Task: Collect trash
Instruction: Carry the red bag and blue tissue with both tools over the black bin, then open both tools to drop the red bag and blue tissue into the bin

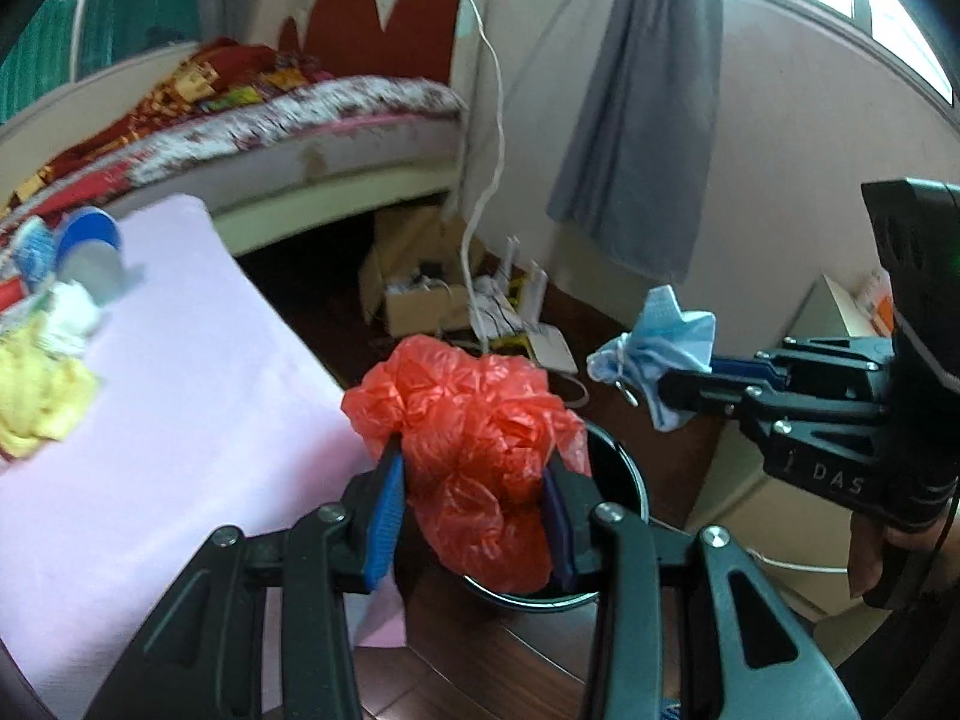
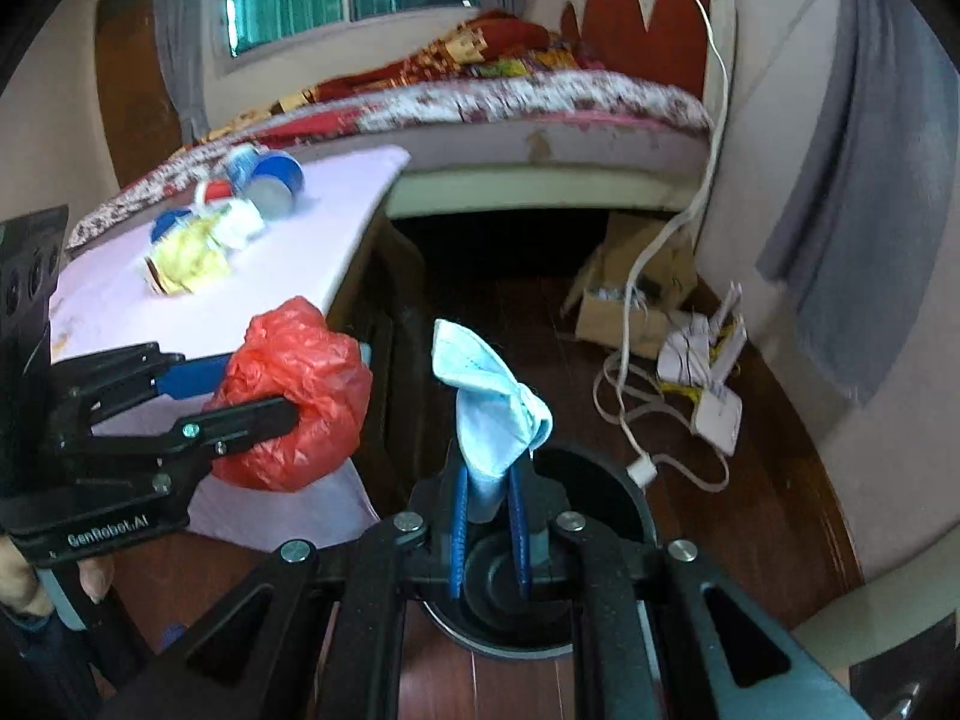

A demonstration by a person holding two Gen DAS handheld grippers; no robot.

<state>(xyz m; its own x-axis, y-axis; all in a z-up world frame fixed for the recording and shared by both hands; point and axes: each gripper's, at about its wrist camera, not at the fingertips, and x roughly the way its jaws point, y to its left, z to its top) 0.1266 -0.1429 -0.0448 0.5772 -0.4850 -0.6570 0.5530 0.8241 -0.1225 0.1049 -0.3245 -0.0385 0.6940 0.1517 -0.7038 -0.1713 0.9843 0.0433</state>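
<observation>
My left gripper (image 1: 474,480) is shut on a crumpled red plastic bag (image 1: 480,444) and holds it above the black round trash bin (image 1: 624,480). It also shows in the right wrist view (image 2: 288,396), with the bag (image 2: 300,378) beside the table edge. My right gripper (image 2: 489,480) is shut on a light blue face mask (image 2: 492,414) directly over the bin (image 2: 600,480). The mask (image 1: 666,342) and right gripper (image 1: 678,384) also show in the left wrist view, to the right of the bag.
A table with a pink cloth (image 1: 168,396) carries blue paper cups (image 1: 90,246), white tissue (image 1: 72,312) and yellow crumpled paper (image 1: 36,396). A bed (image 1: 270,132), a cardboard box (image 1: 414,294), routers and white cables (image 2: 672,408) lie on the dark wood floor.
</observation>
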